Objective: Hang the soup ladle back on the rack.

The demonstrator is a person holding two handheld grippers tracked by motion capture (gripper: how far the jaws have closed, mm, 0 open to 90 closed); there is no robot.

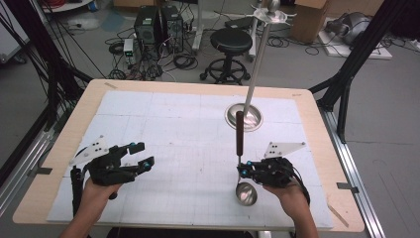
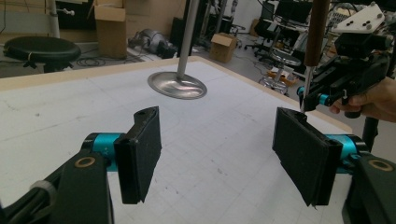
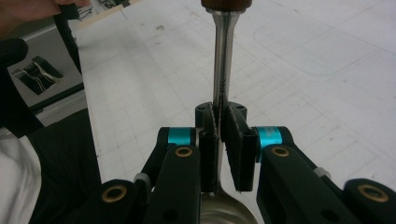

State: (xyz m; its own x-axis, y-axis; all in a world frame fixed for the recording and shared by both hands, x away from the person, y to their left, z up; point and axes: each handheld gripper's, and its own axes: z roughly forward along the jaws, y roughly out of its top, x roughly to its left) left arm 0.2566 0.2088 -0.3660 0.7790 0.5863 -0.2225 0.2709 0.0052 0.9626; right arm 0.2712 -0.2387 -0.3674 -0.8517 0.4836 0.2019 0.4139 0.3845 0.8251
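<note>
A steel ladle (image 1: 240,148) with a dark brown handle is held upright at the right front of the white mat, its bowl (image 1: 245,193) low near the table. My right gripper (image 1: 243,170) is shut on its metal shaft (image 3: 221,84), just below the wooden handle. In the right gripper view the jaws pinch the shaft and the bowl (image 3: 228,215) shows beneath them. My left gripper (image 1: 141,154) stands open over the left front of the mat, with nothing between its pads (image 2: 140,154). In the left gripper view the ladle (image 2: 315,42) and the other gripper (image 2: 327,91) appear at far right.
A tall metal stand (image 1: 257,59) rises from a round steel base (image 1: 243,117) at the mat's back right, also seen as the round steel base (image 2: 177,85). The wooden table edge (image 1: 198,87) frames the white mat. Stools, boxes and cables lie on the floor beyond.
</note>
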